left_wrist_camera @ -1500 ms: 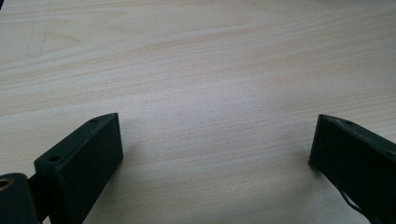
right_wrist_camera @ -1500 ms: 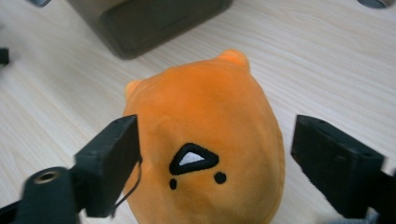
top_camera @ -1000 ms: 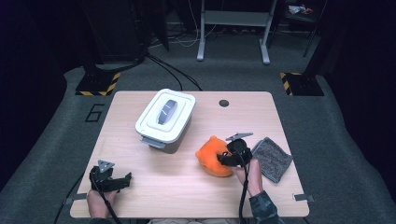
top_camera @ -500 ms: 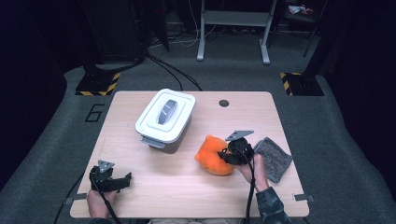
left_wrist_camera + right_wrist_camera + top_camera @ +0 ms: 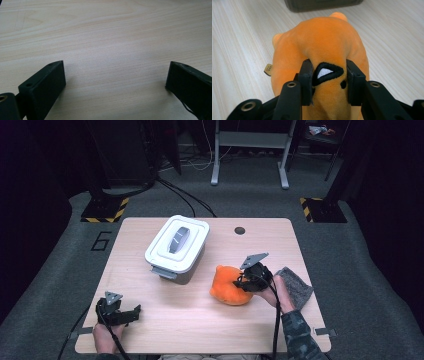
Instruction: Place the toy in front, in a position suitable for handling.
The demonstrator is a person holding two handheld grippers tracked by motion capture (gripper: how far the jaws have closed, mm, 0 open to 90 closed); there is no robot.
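Right tongs (image 5: 327, 82) had just been closing, and their jaws pinched a fold of the orange plush (image 5: 322, 47) at its embroidered face as I watched from my remote seat. Plush (image 5: 231, 285) sat on the table (image 5: 200, 330), just right of the white lidded box (image 5: 176, 249) and beside the grey cloth (image 5: 295, 285), slid slightly toward the box from where it lay a second before. Left tongs (image 5: 112, 82) rested near the table's front left corner, jaws wide over bare wood, holding nothing. With the grip made, I judged the toy ready to be lifted, perhaps toward the box, whose lid remained shut.
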